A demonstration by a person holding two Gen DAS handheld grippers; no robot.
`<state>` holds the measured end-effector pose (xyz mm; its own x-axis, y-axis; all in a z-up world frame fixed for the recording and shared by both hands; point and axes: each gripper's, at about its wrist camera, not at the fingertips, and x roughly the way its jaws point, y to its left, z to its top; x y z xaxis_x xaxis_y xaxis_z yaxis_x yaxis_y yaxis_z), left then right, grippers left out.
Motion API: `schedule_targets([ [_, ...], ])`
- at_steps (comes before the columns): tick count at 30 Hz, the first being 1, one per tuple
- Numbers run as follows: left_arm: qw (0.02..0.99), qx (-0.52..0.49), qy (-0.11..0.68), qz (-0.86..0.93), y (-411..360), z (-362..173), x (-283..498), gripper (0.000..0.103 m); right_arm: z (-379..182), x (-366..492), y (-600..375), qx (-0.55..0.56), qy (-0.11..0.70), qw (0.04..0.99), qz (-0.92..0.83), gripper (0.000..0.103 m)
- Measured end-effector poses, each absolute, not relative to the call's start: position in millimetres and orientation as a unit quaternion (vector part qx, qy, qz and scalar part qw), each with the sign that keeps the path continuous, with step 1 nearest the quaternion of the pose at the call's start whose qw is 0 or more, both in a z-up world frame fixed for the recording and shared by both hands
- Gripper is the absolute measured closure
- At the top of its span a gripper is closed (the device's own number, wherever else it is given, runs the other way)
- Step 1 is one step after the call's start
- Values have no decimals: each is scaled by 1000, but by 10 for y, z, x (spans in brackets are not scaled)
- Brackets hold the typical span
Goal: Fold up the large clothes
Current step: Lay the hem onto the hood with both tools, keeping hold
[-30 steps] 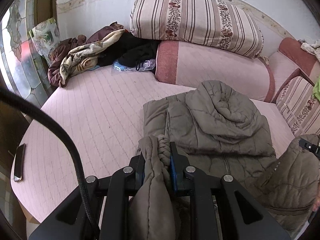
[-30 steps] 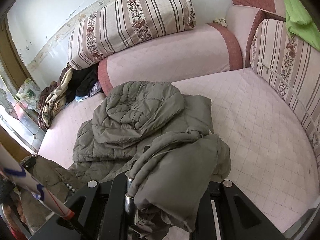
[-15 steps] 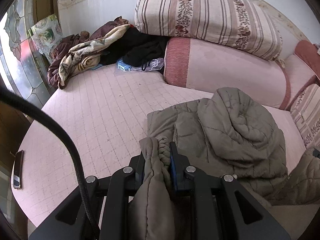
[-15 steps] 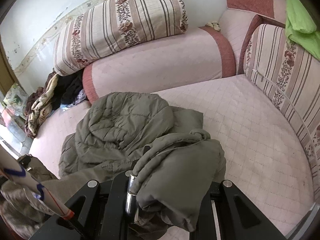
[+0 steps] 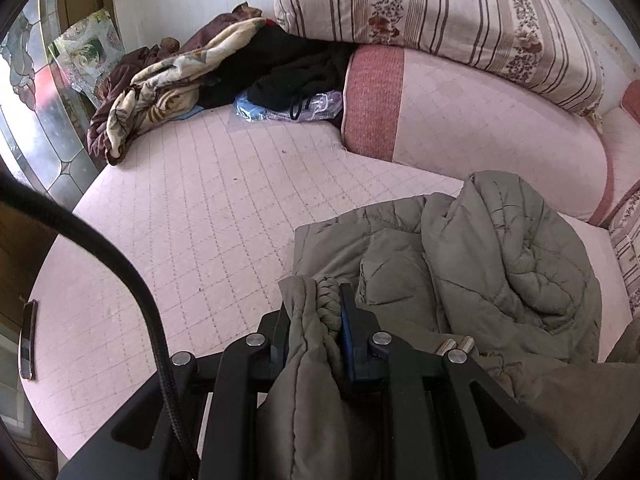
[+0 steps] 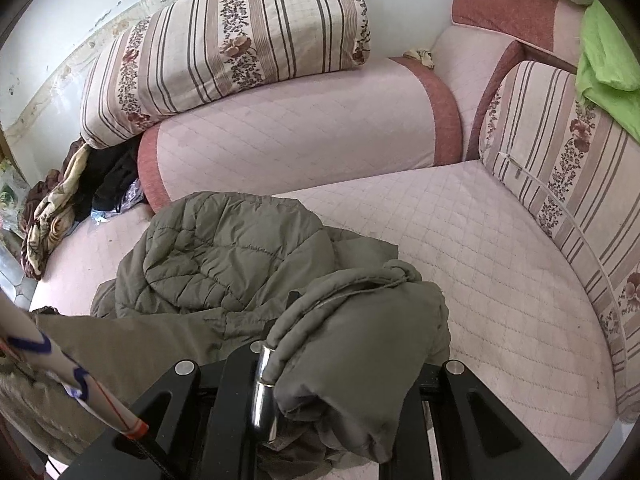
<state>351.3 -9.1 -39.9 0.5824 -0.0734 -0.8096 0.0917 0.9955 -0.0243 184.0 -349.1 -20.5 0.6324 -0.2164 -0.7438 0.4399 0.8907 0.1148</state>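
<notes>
Pink quilted bed fills both views, with a striped pillow on the bolster behind. On it lies an olive padded jacket, bunched and partly folded. Left tool clamps its ribbed cuff; right tool grips a thick fold of it.
</notes>
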Motion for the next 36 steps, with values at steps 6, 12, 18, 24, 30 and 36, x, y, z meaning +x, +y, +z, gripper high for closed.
schedule_targets([
  [6,888,12,457,-46,-187,-414,3691,85,-280,1999,-3543,144,390,889,-192,85],
  [12,890,17,453,-50,-302,-349,3851,85,-316,2130,-3649,149,391,886,-200,85],
  [18,896,24,442,-41,-439,-295,4055,84,-339,2351,-3805,158,393,881,-212,85],
  [24,894,32,448,-16,-519,-433,4316,84,-465,2612,-3982,167,401,872,-226,85],
  [30,892,39,451,-1,-575,-604,4470,84,-631,2806,-4056,173,409,866,-231,85],
  [36,892,48,449,4,-682,-722,4596,83,-767,2927,-4092,173,413,862,-237,85],
])
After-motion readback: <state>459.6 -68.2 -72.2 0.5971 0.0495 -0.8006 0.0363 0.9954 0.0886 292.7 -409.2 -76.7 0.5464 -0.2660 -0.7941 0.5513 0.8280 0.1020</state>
